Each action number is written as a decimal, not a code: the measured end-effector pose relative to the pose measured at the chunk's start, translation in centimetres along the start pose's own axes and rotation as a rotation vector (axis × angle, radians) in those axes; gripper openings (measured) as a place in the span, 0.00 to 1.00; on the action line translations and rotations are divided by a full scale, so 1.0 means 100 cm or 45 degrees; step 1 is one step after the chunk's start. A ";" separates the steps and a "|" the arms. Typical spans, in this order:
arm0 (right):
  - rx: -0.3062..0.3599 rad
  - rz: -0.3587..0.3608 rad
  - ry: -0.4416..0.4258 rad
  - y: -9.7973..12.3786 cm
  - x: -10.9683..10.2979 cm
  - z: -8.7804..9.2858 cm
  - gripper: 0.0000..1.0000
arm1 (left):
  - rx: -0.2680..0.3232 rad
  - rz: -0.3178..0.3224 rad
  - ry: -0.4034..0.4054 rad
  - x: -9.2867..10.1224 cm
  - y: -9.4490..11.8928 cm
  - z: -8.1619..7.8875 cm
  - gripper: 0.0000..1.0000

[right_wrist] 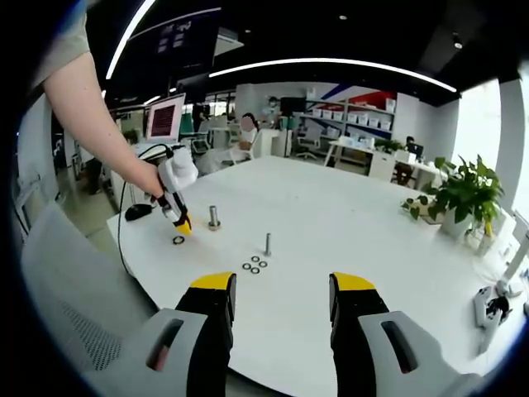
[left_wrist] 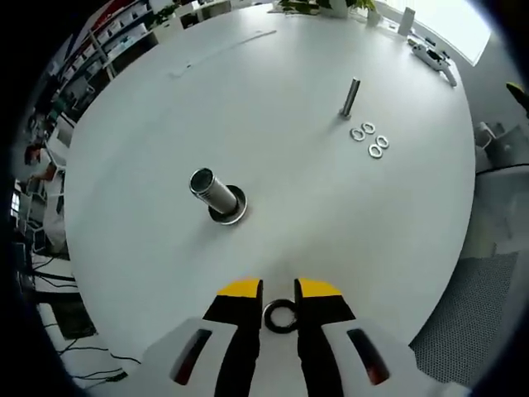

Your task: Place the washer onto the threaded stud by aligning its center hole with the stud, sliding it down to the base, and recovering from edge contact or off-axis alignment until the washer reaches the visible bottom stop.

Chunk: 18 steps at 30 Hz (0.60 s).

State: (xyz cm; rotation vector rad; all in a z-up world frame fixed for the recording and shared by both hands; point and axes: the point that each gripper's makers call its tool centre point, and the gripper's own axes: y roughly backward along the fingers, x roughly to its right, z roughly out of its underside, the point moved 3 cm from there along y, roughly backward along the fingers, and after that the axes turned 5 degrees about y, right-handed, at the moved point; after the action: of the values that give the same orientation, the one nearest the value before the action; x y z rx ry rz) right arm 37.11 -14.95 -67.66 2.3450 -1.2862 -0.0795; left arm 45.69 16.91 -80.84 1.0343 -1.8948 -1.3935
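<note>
A black washer (left_wrist: 280,317) sits between the two yellow-tipped jaws of my left gripper (left_wrist: 279,288), which is shut on its edges low over the white table (left_wrist: 273,240). Ahead stands a thick threaded stud (left_wrist: 212,189) on a round base. Farther off is a thin stud (left_wrist: 350,97) with several silver washers (left_wrist: 369,139) beside it. In the right gripper view a person's hand holds the left gripper (right_wrist: 179,222) tip-down at the black washer (right_wrist: 178,240), close to the thick stud (right_wrist: 214,217). My right gripper (right_wrist: 281,289) hangs open and empty above the near table edge.
The thin stud (right_wrist: 267,243) and silver washers (right_wrist: 254,265) lie mid-table. A white tool (left_wrist: 434,56) rests at the far edge. A potted plant (right_wrist: 467,194) stands to the right, a grey chair (right_wrist: 66,289) to the left, and a seated person (right_wrist: 245,136) beyond the table.
</note>
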 end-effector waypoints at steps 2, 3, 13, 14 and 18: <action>0.000 0.000 0.002 0.000 0.000 0.000 0.47 | -0.002 -0.001 0.006 0.000 0.001 0.003 0.14; 0.000 0.000 -0.001 0.000 0.000 0.000 0.47 | 0.000 -0.004 0.005 0.000 0.001 0.004 0.14; -0.001 -0.006 0.002 0.000 -0.001 0.000 0.47 | -0.056 0.015 0.034 0.003 -0.004 0.026 0.20; -0.001 -0.007 0.002 0.000 -0.001 0.000 0.47 | -0.064 0.015 0.037 0.003 -0.004 0.028 0.21; -0.002 -0.006 0.002 0.000 -0.001 0.000 0.47 | -0.059 0.006 0.041 0.001 -0.003 0.030 0.22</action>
State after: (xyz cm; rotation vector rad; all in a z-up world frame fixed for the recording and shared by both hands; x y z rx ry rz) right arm 37.09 -14.88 -67.71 2.3465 -1.2796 -0.0797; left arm 43.28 18.32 -82.01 1.0239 -1.8322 -1.4031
